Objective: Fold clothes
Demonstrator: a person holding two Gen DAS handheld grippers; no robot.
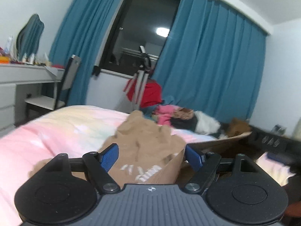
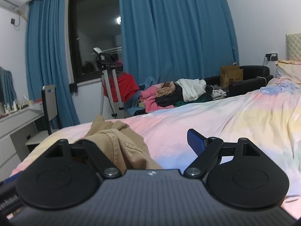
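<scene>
The bed (image 2: pixel 235 113), under a pastel sheet banded in pink, yellow and pale blue, fills the lower part of both views and carries everything that matters here. Behind it hang the blue curtains (image 2: pixel 169 33), drawn partly aside from a dark window (image 2: pixel 94 37) in which a ceiling light is reflected. To the left stands a white desk (image 1: pixel 28 73) crowded with small bottles, with a chair (image 1: pixel 69 75) pushed up beside it. At the far edge of the bed lies a pile of clothes (image 2: pixel 175 92) in pink, black, white and tan, and near it a tripod (image 2: pixel 111 86) stands in front of something red; a brown paper bag (image 2: pixel 231 75) sits further right on a black seat. The tan garment (image 2: pixel 120 143) lies bunched on the sheet near the foot of the bed, close under both cameras; in the left wrist view it rises as a crumpled heap (image 1: pixel 146 141) with white lettering showing on the fabric nearest the lens. The left gripper (image 1: pixel 152 156) has its blue-padded fingers spread wide on either side of that heap, not pinching it. The right gripper (image 2: pixel 150 145) is likewise spread wide: its right finger (image 2: pixel 196 141) stands clear above bare sheet, while the left one is hidden behind the folds of cloth.
</scene>
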